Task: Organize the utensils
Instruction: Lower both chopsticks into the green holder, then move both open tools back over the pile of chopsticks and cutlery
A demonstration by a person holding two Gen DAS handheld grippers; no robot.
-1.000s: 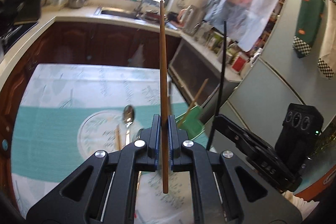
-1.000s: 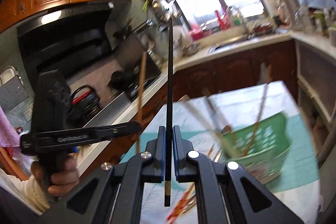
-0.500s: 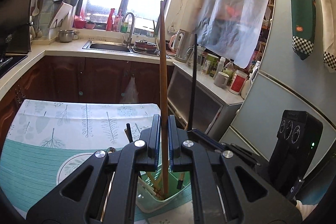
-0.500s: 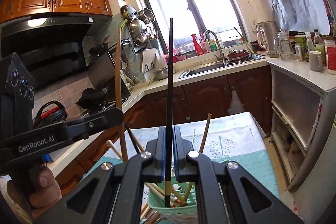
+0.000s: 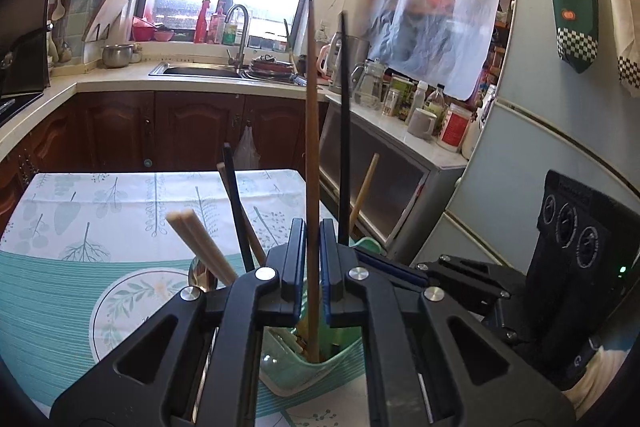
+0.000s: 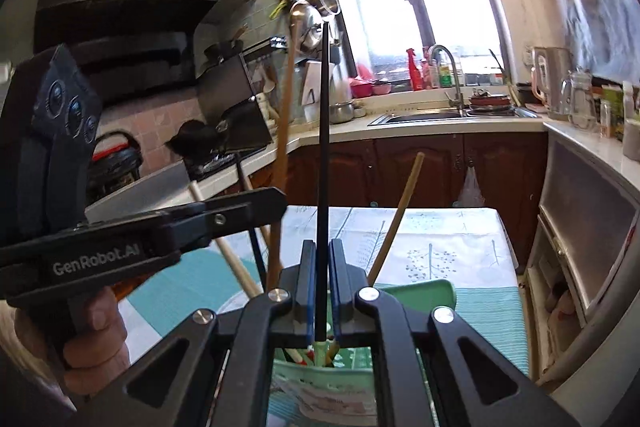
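Green basket [image 5: 344, 357] w/ chopsticks (upright); each hand-held gripper clamped on one: left [image 5: 313, 267] brown chopstick [image 5: 312, 131], right [image 6: 322, 291] black chopstick [image 6: 323, 147].

The only lettering that reads cleanly is "GenRobot.AI", printed in pale letters along the black side of the left gripper [image 6: 256, 205] as seen from the right wrist view. The red-labelled jar [image 5: 454, 127] and the bottles on the side surface [image 5: 400, 131] seem to carry print, but it is too small and blurred to read.
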